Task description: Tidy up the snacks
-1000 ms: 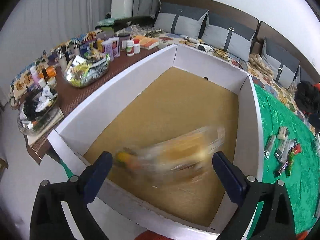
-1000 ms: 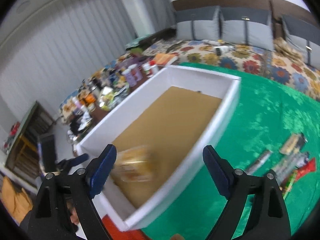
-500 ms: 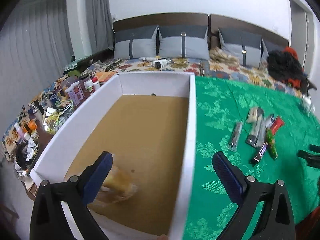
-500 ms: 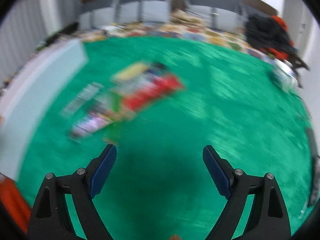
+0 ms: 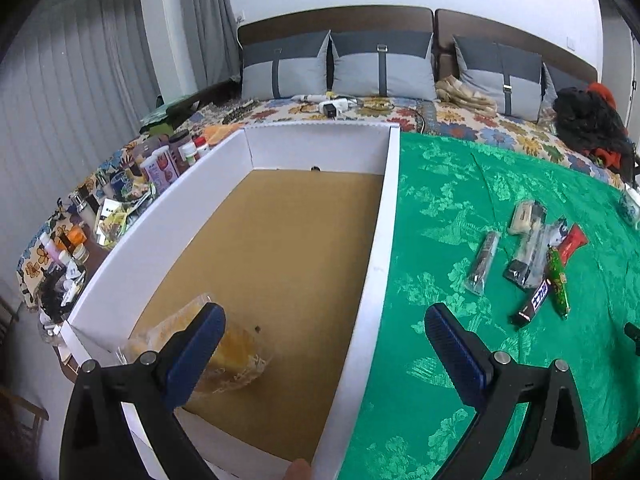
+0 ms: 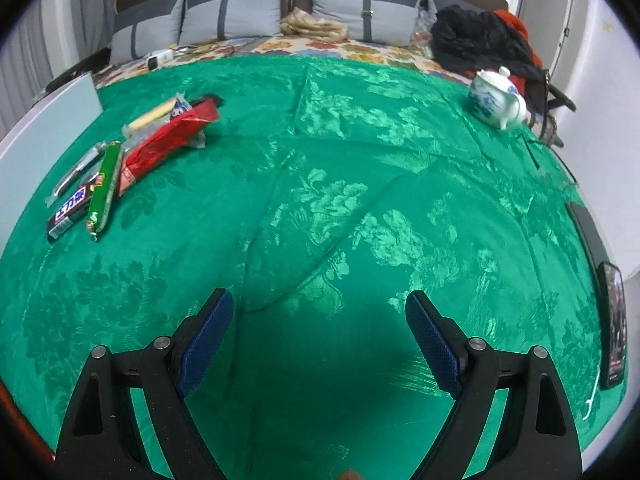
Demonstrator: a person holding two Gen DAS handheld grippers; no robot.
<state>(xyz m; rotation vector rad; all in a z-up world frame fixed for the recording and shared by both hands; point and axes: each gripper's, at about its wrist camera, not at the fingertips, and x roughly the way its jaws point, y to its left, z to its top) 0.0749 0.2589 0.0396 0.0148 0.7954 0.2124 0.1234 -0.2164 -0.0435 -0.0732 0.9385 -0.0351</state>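
Note:
A white box with a brown cardboard floor lies on the green cloth. In its near left corner rests a clear pack of yellow snack, partly behind my left finger. My left gripper hangs open over the box's right wall, holding nothing. Several wrapped snacks lie in a cluster on the cloth: a green stick, a red pack, a dark bar; the same cluster shows in the left wrist view. My right gripper is open above bare cloth, right of that cluster.
A white and blue teapot stands at the cloth's far right. A dark phone lies at the right edge. Left of the box, a low table is crowded with bottles and jars. Pillows line the headboard behind.
The yellow snack pack dropped from my left gripper into the box and came to rest. My left gripper swung right toward the box wall. My right gripper swept right from over the box to the green cloth.

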